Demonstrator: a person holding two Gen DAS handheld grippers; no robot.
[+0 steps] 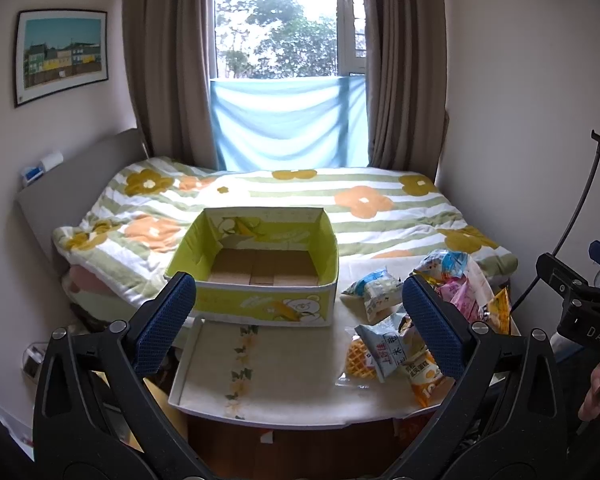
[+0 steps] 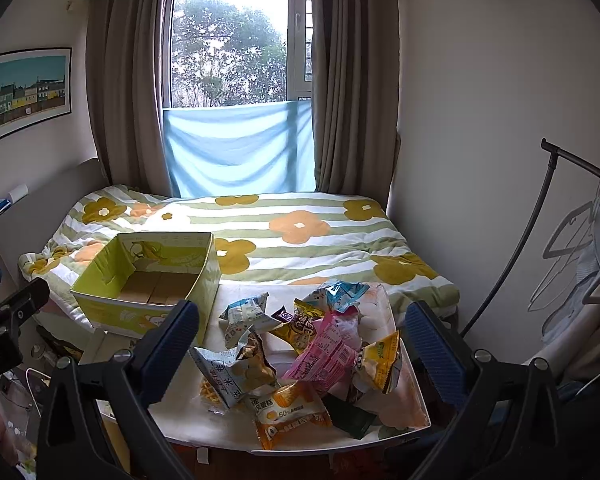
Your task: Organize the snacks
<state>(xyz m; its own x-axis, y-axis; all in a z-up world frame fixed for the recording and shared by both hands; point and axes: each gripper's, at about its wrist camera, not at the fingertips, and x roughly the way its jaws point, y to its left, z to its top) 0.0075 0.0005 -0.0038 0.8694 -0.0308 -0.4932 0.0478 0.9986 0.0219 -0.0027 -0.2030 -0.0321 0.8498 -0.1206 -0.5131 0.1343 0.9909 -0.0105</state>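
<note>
left gripper (image 1: 298,324) jaws wide, right gripper (image 2: 302,354) wide, snack pile (image 2: 308,352) beside seemingly empty box (image 1: 256,268)

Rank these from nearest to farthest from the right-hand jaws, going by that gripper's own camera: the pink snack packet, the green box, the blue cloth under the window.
1. Pink snack packet: in the pile just ahead of the right gripper.
2. Green box: farther back, to the left, empty.
3. Blue cloth: hanging beyond the bed, at the window.
</note>
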